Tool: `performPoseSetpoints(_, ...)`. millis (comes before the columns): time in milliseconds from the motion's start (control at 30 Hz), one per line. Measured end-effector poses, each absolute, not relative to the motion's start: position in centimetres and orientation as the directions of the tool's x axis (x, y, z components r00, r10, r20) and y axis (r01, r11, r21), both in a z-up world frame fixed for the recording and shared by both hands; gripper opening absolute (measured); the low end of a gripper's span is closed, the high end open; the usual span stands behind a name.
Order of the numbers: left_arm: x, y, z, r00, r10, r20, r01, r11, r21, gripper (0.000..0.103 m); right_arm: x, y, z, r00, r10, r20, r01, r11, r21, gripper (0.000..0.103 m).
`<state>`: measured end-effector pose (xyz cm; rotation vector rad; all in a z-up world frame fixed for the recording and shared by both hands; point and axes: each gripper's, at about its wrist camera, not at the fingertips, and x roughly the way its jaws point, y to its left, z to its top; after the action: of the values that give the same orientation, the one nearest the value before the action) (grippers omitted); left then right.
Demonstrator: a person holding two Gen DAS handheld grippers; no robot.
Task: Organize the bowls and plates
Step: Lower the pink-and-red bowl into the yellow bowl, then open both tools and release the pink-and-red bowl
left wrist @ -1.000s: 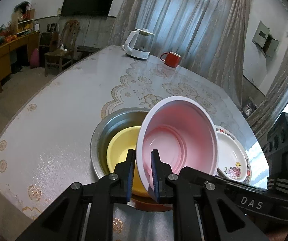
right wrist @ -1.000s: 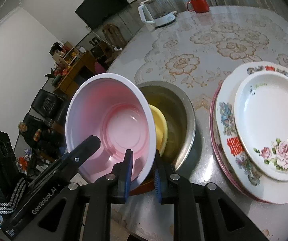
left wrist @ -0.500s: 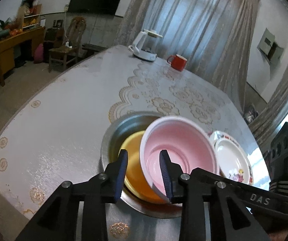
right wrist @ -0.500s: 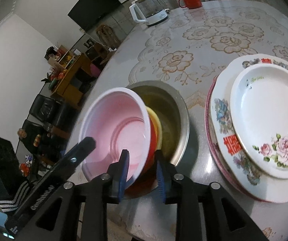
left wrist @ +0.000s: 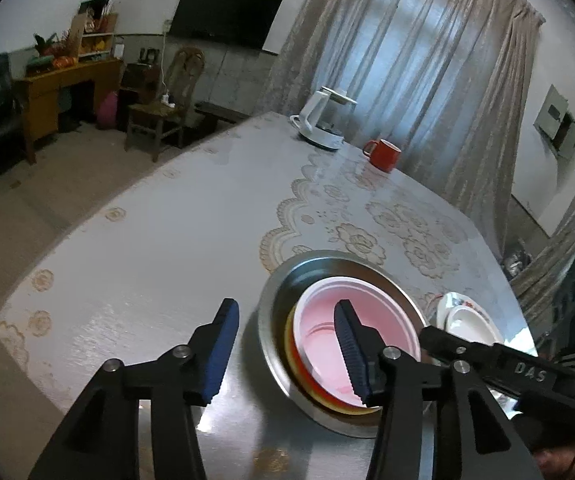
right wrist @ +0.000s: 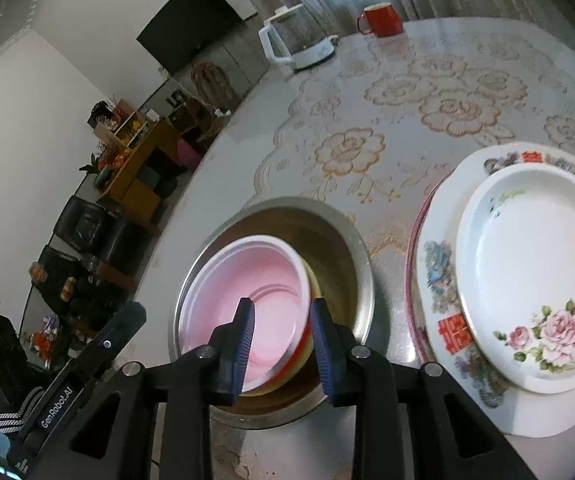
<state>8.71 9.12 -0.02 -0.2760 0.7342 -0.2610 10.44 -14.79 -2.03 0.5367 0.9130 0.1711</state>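
both grippers have let go: left gripper (left wrist: 285, 350) spread wide, right gripper (right wrist: 281, 346) open too, jaws clear of the rim. pink bowl (right wrist: 247, 292) now nested in yellow bowl (left wrist: 290, 340) inside steel basin (right wrist: 339, 240) on bench (left wrist: 147, 248); bowl stack looks done

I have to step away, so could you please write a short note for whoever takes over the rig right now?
Left gripper: open, empty, above the bowls.
Right gripper: open, straddling the pink bowl's near rim without gripping it.
Pink bowl: nested in the yellow bowl, both inside the steel basin.
Flowered plates: stacked smallest on top, right of the basin.
Done: bowls nested, plates stacked.
Left: probably only to withdraw both grippers. The red mug and kettle sit at the far edge.
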Motion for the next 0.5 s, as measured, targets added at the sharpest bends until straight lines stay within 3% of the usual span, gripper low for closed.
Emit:
performPoseSetpoints(367,8.7,9.1,-1.3,0.695,-0.287,-0.659,0.114,0.949,-0.293,0.053,9.9,-14.7,-2.1,0.597,0.385,-0.704,0.065,0.852,0.520,0.029)
performPoseSetpoints(500,8.5,9.1,-1.2,0.704,-0.272,-0.656,0.113,0.955,-0.275,0.058,9.8,-14.3,-2.2,0.589,0.402,-0.701,0.051,0.847,0.529,0.029)
